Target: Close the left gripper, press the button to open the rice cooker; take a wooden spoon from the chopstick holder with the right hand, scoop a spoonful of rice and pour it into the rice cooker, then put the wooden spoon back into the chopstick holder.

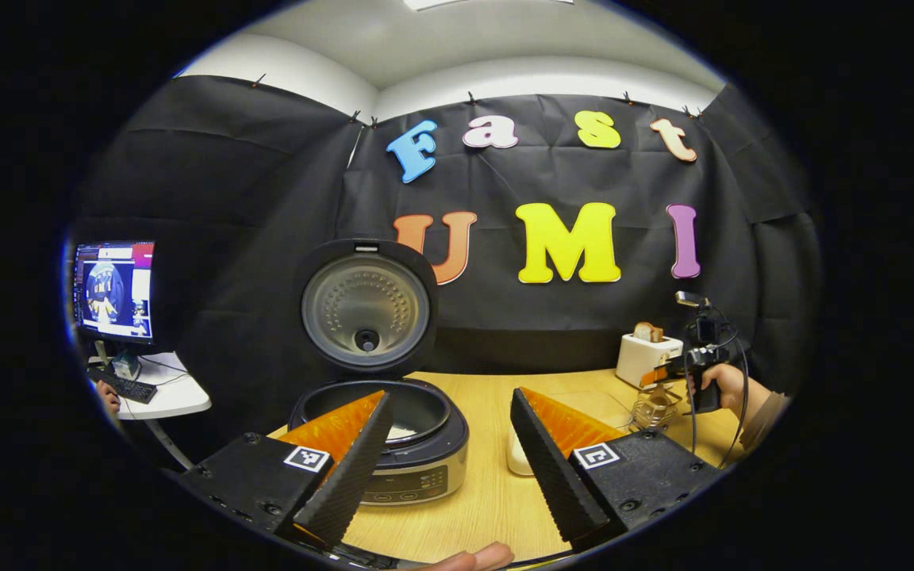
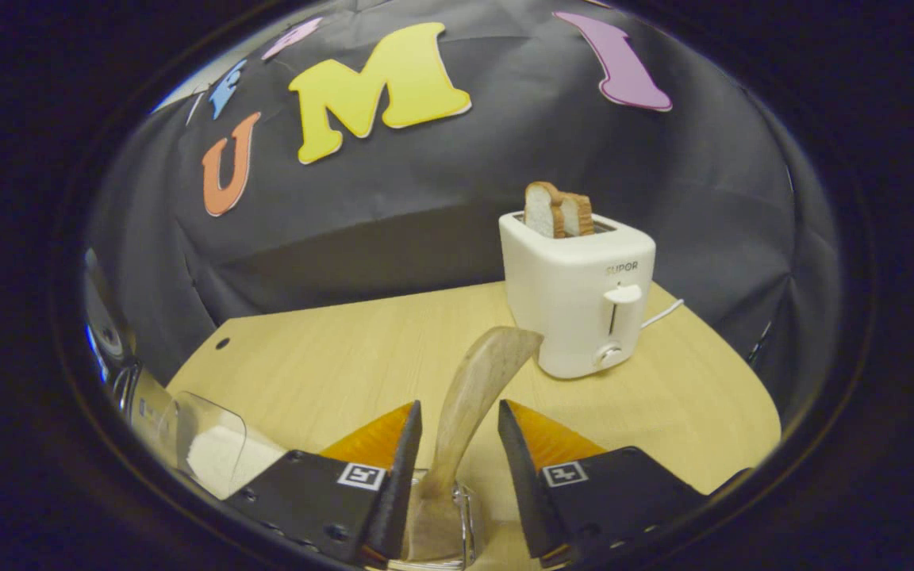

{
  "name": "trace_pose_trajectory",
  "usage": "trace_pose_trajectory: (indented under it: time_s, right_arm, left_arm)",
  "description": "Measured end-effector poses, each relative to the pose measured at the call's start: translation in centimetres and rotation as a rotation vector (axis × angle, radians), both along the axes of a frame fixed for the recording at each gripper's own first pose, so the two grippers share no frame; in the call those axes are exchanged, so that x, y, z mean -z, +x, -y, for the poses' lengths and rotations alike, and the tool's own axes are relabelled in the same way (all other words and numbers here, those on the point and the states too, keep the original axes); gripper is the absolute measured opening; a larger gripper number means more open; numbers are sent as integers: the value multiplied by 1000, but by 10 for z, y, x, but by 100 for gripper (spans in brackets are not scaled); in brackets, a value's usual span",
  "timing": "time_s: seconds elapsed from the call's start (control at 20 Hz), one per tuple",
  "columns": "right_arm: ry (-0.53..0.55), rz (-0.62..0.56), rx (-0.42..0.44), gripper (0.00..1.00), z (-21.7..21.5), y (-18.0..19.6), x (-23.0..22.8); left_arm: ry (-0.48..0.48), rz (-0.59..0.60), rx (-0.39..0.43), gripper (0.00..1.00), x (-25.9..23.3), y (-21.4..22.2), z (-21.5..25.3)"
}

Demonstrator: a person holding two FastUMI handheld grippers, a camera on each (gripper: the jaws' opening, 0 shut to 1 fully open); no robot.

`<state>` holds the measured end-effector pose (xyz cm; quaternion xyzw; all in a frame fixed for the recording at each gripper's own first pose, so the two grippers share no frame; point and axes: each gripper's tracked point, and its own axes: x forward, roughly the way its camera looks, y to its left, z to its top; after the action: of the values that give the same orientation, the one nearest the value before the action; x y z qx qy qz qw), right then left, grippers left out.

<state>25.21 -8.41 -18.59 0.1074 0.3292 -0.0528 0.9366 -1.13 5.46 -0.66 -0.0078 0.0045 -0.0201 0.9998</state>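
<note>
Cooker (image 1: 382, 428) lid is up with rice in the pot, so my left gripper (image 1: 451, 444) idles spread and empty. My right gripper (image 2: 457, 452) straddles the spoon (image 2: 469, 404) standing in the holder (image 2: 469, 515), jaws apart, probably not touching. Left gripper view shows the holder beside the toaster (image 1: 647, 358).

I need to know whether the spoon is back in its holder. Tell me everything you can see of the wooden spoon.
The wooden spoon is pale, grained wood, standing tilted in the clear chopstick holder, its broad end up toward the toaster. The right gripper is open around it; neither finger visibly presses it.
</note>
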Motion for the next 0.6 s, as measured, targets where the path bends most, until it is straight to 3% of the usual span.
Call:
trace_pose_trajectory:
  time_s: [0.15,0.3,0.6]
  right_arm:
    - [23,-15,-27,48,-4,-3,6]
    - [49,8,-7,20,-5,-2,2]
    - [-36,70,-31,16,-7,-25,-26]
  left_arm:
    - [-11,-12,-4,96,2,4,-1]
    - [-13,-9,-8,96,1,3,-3]
    - [-11,-5,2,95,-1,1,1]
